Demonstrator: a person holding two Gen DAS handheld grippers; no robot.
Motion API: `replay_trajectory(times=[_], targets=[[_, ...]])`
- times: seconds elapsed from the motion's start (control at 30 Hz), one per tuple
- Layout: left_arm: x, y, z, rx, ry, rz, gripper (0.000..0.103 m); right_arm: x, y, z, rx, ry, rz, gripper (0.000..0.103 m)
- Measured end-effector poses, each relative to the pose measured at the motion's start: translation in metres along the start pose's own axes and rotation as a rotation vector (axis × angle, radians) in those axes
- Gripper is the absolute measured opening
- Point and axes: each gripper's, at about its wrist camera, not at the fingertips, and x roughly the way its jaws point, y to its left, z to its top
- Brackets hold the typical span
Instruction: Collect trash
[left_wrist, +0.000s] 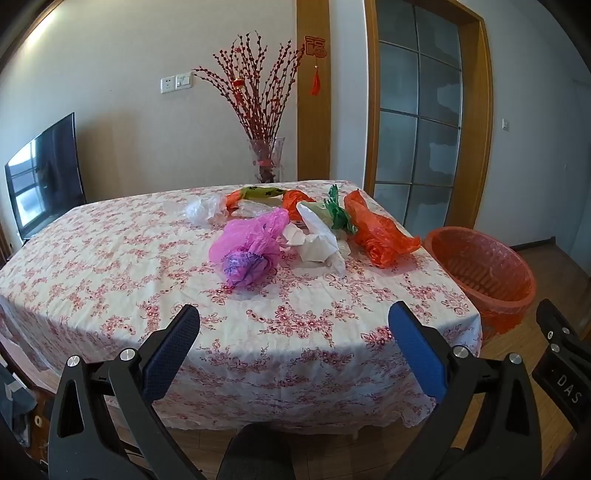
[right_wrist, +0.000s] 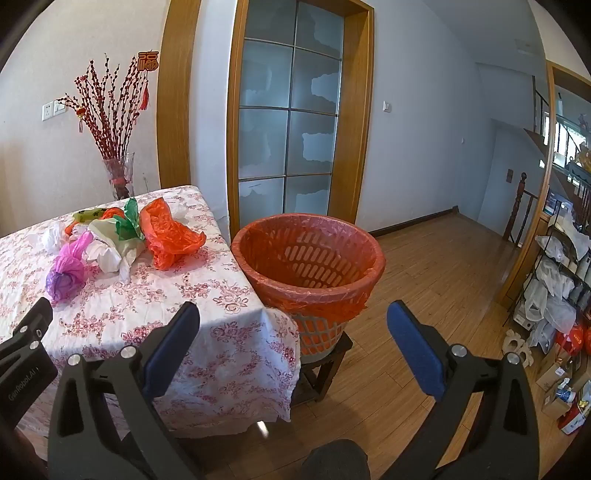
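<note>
Both sets of jaws are spread wide with nothing between them: the left gripper (left_wrist: 293, 325) hangs over the near edge of the table (left_wrist: 110, 266), and the right gripper (right_wrist: 293, 325) sits off the table's corner, looking toward the basket. Trash is all piled toward the far right part of the flowery tablecloth, well away from either gripper. Closest to the front is a pink plastic bag (left_wrist: 251, 243) with a purple bit bunched at its near end, and right beside it is some crumpled white paper (left_wrist: 317, 240), looks like they're touching. Then there's an orange bag (left_wrist: 376, 232) nearer the table's right edge, a green bag (left_wrist: 338, 212) poking up behind the white stuff, a clear crumpled bag (left_wrist: 203, 210) off to the left, and a yellow-green and orange piece (left_wrist: 262, 192) along the back. The bin is an orange-lined basket (right_wrist: 308, 258) standing on a small dark stool (right_wrist: 321, 365) just beside the table's right corner, and nothing shows inside it from here. Vase of red branches (left_wrist: 266, 158) stands behind the table.
</note>
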Motion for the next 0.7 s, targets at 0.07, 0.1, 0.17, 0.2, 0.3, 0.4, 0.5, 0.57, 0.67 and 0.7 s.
replay_trajectory(times=[0.07,0.1,0.17,0.2,0.3,0.4,0.5,0.57,0.67,0.7], targets=[[0.0000,0.0000,0.0000,0.000,0.001,0.000,0.101,-0.0001,-0.0001,0.0000,0.002,-0.001,0.001,0.099],[0.0000,0.0000,0.0000,0.000,0.001,0.000,0.101,-0.0002,-0.0001,0.0001,0.002,-0.002,0.001,0.099],[0.0001,0.0000,0.0000,-0.001,0.001,-0.001,0.101,-0.0005,0.0000,0.0002,0.002,-0.002,0.001,0.099],[0.0001,0.0000,0.0000,-0.001,0.002,-0.001,0.101,-0.0006,0.0001,0.0003,0.002,-0.002,0.001,0.099],[0.0001,0.0001,0.0000,-0.001,0.002,-0.002,0.101,-0.0009,0.0002,0.0007,0.001,-0.002,0.001,0.099],[-0.0001,0.0000,0.0000,-0.001,0.003,-0.001,0.101,-0.0014,0.0001,0.0013,0.001,-0.002,0.001,0.099],[-0.0005,-0.0005,0.0000,-0.001,0.004,-0.001,0.101,-0.0004,-0.0003,0.0004,0.002,-0.002,0.001,0.099],[-0.0011,-0.0008,-0.0001,-0.001,0.005,0.000,0.101,-0.0004,-0.0004,0.0004,0.002,-0.002,0.001,0.099],[-0.0012,0.0002,-0.0001,-0.002,0.003,-0.001,0.101,-0.0004,-0.0004,0.0005,0.001,-0.001,0.001,0.099],[0.0002,0.0001,0.0000,-0.002,0.004,-0.002,0.101,-0.0004,-0.0004,0.0005,0.002,-0.001,0.001,0.099]])
